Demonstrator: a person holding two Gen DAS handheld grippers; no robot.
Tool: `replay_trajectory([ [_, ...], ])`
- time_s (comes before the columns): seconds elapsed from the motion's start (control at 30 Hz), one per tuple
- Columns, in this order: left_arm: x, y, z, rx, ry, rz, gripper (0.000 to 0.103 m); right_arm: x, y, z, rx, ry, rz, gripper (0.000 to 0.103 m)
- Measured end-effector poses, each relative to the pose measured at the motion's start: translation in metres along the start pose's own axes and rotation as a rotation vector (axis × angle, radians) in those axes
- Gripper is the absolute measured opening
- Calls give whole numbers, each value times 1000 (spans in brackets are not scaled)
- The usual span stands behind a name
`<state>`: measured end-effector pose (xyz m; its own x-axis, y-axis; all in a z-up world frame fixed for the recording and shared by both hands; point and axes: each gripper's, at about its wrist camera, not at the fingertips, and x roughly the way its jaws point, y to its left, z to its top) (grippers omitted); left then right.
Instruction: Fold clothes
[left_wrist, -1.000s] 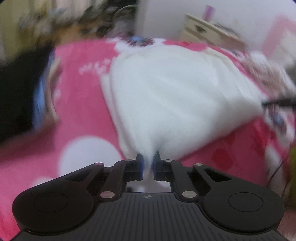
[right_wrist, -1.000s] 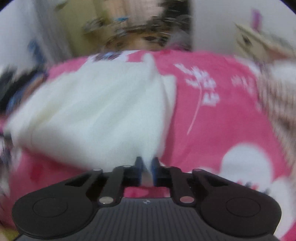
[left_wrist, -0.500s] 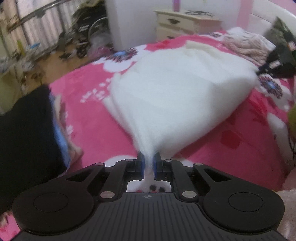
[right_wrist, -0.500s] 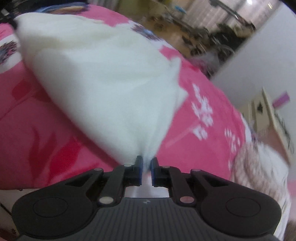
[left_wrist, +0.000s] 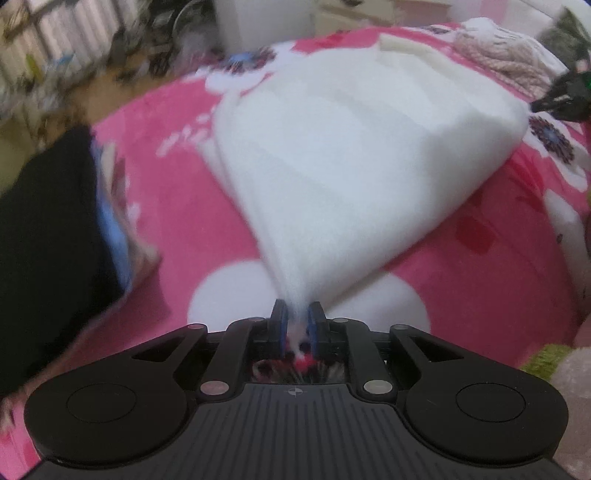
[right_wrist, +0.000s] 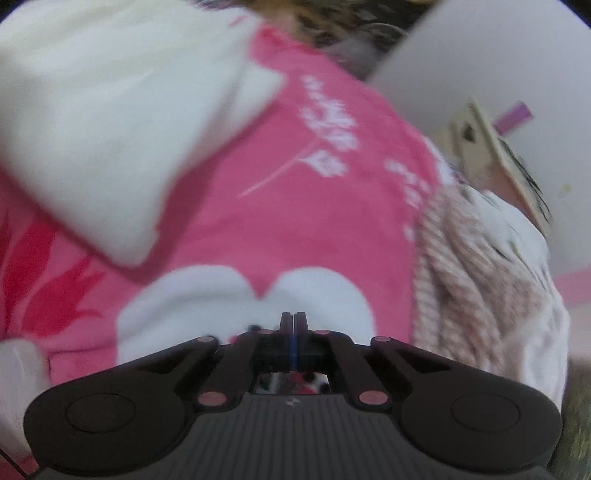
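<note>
The left hand-held gripper (left_wrist: 295, 319) pinches the white garment (left_wrist: 354, 147) over a pink bed (left_wrist: 192, 221) (floral); the right hand-held gripper (right_wrist: 294, 321) is clenched empty.

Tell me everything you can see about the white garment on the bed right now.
The white garment looks like soft, fleecy fabric, plain white, with no print visible. It lies spread on the pink floral blanket, already doubled over so its layered edges show. One corner is pinched up in the left gripper, and the cloth fans out from there. The right gripper is shut with nothing in it; in its view the garment's nearest corner rests free on the blanket. A narrow strip of white sticks out at the far edge.
</note>
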<state>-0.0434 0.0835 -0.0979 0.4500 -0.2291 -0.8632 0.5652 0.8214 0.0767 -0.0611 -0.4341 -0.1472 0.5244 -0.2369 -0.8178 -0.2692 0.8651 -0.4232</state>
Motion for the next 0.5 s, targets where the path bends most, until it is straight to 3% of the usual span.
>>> replay_trajectory([
  [0.1, -6, 5, -2, -47, 24, 10, 21, -28, -8, 6, 94, -72, 32, 0],
  [0.2, -30, 12, 14, -89, -93, 51, 28, -59, 8, 32, 94, -235, 144, 3],
  [0.3, -15, -4, 39, -122, -202, -16, 31, -64, 50, 69, 18, -383, 283, 6],
  [0.4, 28, -34, 50, -98, -186, -63, 32, -39, 91, 93, -77, -393, 341, 17],
  [0.5, 63, -40, 21, -61, -112, 40, 31, -4, 99, 84, -153, -318, 271, 24],
])
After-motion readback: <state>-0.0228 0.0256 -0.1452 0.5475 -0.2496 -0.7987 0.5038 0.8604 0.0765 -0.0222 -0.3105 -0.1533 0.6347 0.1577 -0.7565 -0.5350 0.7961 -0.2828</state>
